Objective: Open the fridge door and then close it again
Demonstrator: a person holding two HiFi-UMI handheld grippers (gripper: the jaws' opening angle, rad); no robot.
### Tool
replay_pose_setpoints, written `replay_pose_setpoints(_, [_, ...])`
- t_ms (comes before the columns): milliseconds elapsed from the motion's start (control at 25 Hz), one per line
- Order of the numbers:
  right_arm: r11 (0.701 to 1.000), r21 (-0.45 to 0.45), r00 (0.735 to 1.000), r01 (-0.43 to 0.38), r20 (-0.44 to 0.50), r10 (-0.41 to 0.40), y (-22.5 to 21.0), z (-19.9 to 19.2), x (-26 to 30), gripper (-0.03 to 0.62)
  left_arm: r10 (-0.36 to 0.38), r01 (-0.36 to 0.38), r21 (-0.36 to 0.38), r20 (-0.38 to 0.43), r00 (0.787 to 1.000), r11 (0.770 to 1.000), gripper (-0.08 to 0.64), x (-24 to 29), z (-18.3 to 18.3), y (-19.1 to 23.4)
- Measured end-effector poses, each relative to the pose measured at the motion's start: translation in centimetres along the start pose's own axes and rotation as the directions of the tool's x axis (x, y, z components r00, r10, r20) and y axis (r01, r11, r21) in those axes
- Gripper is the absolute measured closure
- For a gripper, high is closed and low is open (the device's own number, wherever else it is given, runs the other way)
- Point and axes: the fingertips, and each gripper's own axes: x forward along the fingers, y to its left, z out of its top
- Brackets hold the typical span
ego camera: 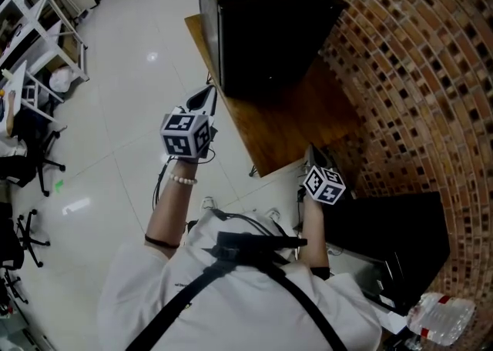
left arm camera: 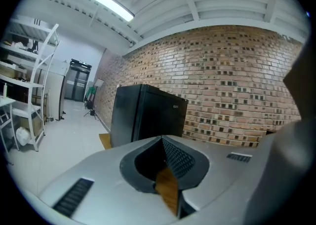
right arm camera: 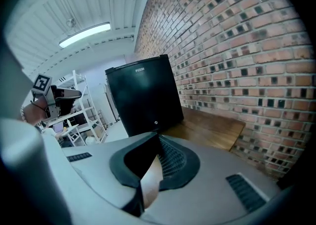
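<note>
The person is standing in front of the fridge point(ego camera: 262, 26), which is sitting on a wooden platform point(ego camera: 300, 118) against the brick wall point(ego camera: 408, 72), with its door apparently shut. The left gripper point(ego camera: 206, 97) is hovering near the fridge's near corner and the right gripper point(ego camera: 314, 155) is hanging lower over the platform's edge. Both are pointing at the fridge, probably lining up for the approach. Each gripper view is showing its jaws clenched together with nothing between them and well clear of the door. Judging by this, the opening is not yet under way, and one gripper is going to need to hook the door's edge.
</note>
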Motion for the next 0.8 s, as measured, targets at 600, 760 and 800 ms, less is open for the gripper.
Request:
replay_pose_setpoints(600, [1.0,-0.001,1.0,0.014,0.012,-0.014,-1.4,1.0,-0.1,0.592,0.027,-0.029,-0.036,-0.049,0.998,0.999,0.56,-0.2,-2.8,0.5])
replay_pose_setpoints(760, [1.0,-0.002,1.0,0.012,0.015,-0.012,-1.3,1.1,-0.1,0.592,0.013,-0.015,-0.038,-0.046,0.999,0.999,0.56,0.0,-2.8,0.1])
replay_pose_setpoints(800, [1.0,-0.002,1.0,0.013,0.016,-0.013,-1.3,1.1,-0.1,0.592,0.008,-0.01,-0.036,-0.047,0.999,0.999,0.56,0.1,-2.8,0.1])
